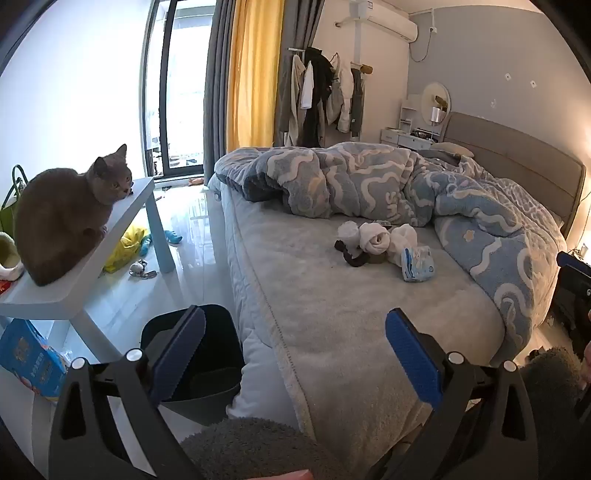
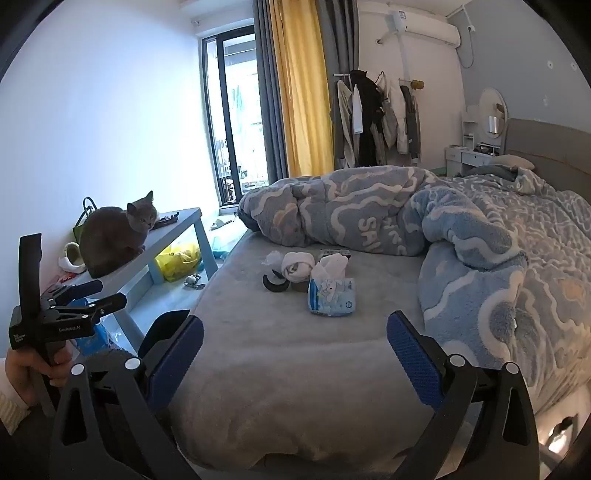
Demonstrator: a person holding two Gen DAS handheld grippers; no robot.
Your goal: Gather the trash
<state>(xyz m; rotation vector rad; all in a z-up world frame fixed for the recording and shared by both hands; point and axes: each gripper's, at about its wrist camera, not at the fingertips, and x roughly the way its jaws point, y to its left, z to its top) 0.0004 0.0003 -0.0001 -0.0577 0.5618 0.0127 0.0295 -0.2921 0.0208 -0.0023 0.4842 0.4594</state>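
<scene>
Both grippers, left (image 1: 295,354) and right (image 2: 295,354), spread wide, empty, crumpled tissues (image 2: 295,267) on fuzzy grey bed (image 2: 295,369), round black bin (image 1: 207,362) at its edge

I'm looking into a lived-in bedroom of a home. A wide bed (image 2: 295,369) with a grey padded headboard (image 1: 517,147) fills most of my view, a blue-and-white fleece duvet (image 2: 461,240) heaped across it. Along the far wall a clothes rack (image 2: 376,118) hangs full of jackets, beside yellow and grey curtains (image 2: 299,92) and a glass balcony door (image 1: 177,92). An air conditioner (image 1: 388,26) sits high up, a vanity with a round mirror (image 2: 491,110) in the corner. A grey cat (image 1: 66,218) sits on a pale low table (image 1: 55,291).
</scene>
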